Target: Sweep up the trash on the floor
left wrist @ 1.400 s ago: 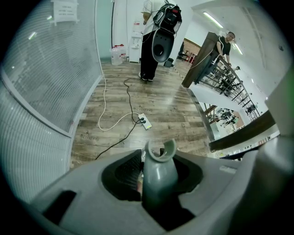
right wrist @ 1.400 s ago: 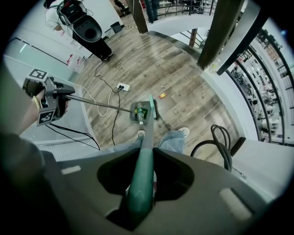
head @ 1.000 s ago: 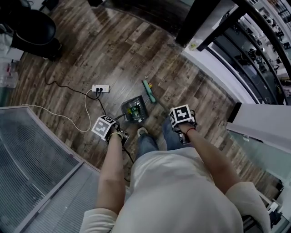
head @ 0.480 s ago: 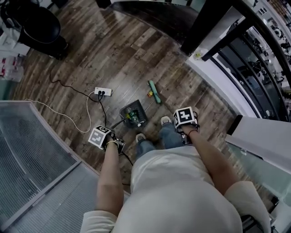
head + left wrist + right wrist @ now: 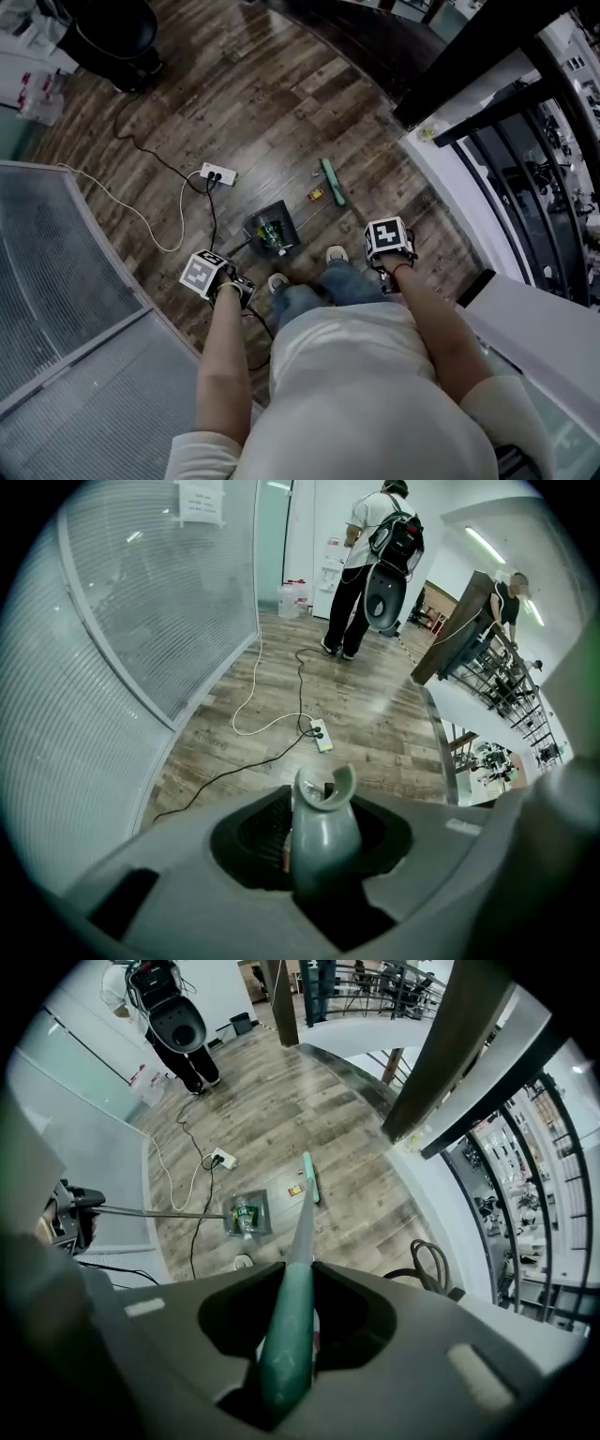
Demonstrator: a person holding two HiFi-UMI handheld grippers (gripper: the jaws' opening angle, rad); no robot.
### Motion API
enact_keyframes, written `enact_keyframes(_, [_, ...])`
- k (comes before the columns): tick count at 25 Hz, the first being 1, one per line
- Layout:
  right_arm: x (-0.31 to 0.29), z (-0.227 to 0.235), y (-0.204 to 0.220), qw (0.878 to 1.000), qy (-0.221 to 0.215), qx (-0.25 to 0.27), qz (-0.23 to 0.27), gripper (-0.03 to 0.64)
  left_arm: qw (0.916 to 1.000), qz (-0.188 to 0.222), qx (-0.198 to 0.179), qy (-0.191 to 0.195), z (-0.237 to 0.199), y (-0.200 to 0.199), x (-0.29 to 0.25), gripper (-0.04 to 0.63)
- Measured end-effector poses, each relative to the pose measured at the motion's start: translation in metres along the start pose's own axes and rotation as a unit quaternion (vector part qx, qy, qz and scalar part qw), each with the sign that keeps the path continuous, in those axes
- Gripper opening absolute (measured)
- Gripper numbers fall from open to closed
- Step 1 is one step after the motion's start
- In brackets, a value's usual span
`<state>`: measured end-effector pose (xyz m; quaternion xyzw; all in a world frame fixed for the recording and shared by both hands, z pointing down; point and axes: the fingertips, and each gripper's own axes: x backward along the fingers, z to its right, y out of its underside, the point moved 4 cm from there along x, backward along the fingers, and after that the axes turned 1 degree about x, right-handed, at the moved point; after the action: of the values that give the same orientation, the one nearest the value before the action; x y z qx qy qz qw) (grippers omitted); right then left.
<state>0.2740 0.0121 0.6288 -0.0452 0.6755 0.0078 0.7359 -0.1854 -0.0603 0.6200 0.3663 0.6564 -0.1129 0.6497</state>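
Two tongs are in use, one in each hand of a person standing on a dark wooden plank floor. The left tongs are clamped on the grey plastic handle of a long-handled dark grey dustpan. The dustpan sits on the floor just ahead of the person's shoes, and a green plastic bottle lies inside it.

The right tongs are clamped on the shaft of a green long-handled broom. Its green head rests on the floor beyond the dustpan and to its right, apart from it. A small yellow and red scrap of trash lies on the floor just beside the broom head, between it and the dustpan, well below and ahead of both tongs.

A white power strip with a black cable and a white cable lies left of the dustpan. A ribbed glass wall stands at the left. A second person stands farther off.
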Motion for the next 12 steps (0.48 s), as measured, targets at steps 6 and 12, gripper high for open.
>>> enact_keyframes(6, [-0.007, 0.026, -0.016, 0.998, 0.034, 0.054, -0.017, 0.095, 0.9993, 0.004, 0.033, -0.016, 0.000, 0.008, 0.001, 0.115])
enact_keyframes(12, [-0.018, 0.043, -0.023, 0.990, 0.059, 0.123, -0.042, 0.095, 0.9974, 0.011, 0.064, -0.030, 0.003, 0.018, 0.005, 0.109])
